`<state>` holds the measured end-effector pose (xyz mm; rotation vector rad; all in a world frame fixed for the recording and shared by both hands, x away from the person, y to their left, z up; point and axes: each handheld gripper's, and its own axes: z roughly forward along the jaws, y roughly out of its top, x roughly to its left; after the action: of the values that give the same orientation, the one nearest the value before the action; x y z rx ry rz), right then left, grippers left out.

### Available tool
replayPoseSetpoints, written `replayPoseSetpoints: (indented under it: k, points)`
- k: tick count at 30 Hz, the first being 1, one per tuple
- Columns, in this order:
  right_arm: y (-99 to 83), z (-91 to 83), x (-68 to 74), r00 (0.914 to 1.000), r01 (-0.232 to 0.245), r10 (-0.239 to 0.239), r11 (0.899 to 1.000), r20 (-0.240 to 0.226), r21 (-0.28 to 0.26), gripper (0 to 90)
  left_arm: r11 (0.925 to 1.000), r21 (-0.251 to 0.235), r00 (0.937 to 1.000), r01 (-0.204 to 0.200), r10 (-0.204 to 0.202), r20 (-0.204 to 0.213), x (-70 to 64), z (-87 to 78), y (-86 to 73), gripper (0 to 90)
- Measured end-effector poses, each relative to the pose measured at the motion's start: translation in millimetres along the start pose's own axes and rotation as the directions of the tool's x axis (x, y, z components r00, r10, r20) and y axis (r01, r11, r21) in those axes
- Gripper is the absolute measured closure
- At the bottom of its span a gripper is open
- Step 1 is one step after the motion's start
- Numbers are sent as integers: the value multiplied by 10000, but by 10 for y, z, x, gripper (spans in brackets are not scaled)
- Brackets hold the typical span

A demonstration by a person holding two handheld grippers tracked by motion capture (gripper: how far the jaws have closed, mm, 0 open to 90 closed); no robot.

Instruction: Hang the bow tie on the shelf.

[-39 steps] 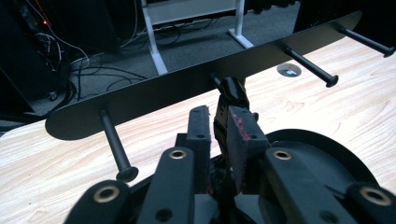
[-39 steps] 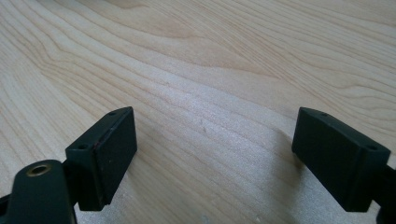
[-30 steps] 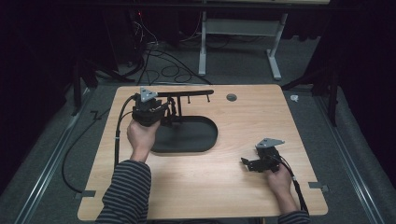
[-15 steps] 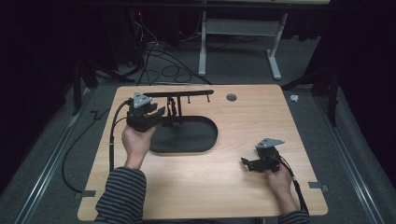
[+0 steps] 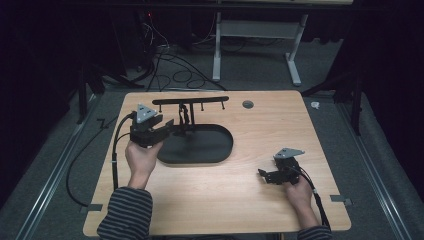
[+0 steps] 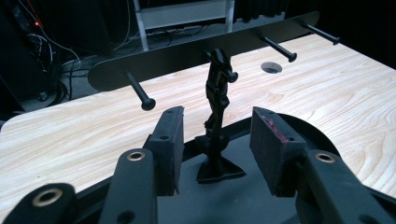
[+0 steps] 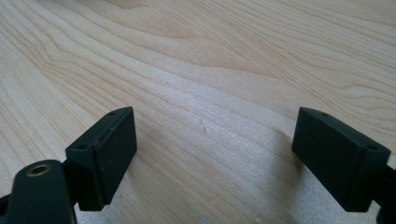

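A black rack stands at the back left of the wooden table (image 5: 235, 200). It has an oval base plate (image 5: 210, 147), a thin upright post (image 5: 186, 117) and a crossbar (image 5: 190, 101) with several pegs. My left gripper (image 5: 169, 126) is held at the base's left end, open, its jaws pointing at the post. In the left gripper view the post (image 6: 217, 100) rises just beyond the open left gripper (image 6: 218, 119), untouched, and the crossbar (image 6: 187, 53) runs behind it. My right gripper (image 5: 263, 174) rests low at the front right, and it (image 7: 215, 126) is wide open over bare wood.
A round grommet hole (image 5: 247, 104) sits in the table near the back edge, right of the rack. Cables trail from both grippers off the table's sides. Beyond the table are a floor with loose cables (image 5: 170, 60) and a white desk frame (image 5: 255, 30).
My left gripper has drawn back slightly toward the near left, away from the post. The right gripper has stayed where it was.
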<state>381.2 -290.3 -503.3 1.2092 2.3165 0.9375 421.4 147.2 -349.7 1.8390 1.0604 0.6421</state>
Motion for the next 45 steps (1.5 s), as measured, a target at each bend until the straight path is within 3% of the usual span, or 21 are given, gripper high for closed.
replayPoseSetpoints:
  k: [9, 22, 45]
  points:
    - [0, 0, 0, 10000, -5, 5, 10000, -1, 0, 148, 9991, -164, 9991, 390, -387, 185, -24, -104, -136, 528]
    - [0, 0, 0, 10000, -5, 5, 10000, 0, 0, 148, 9984, -240, 9985, 504, -498, 248, -56, -234, -265, 515]
    - [0, 0, 1, 10000, -5, 5, 10000, 1, 0, 149, 9952, -38, 9951, 982, -981, 78, 8, -331, -512, 503]
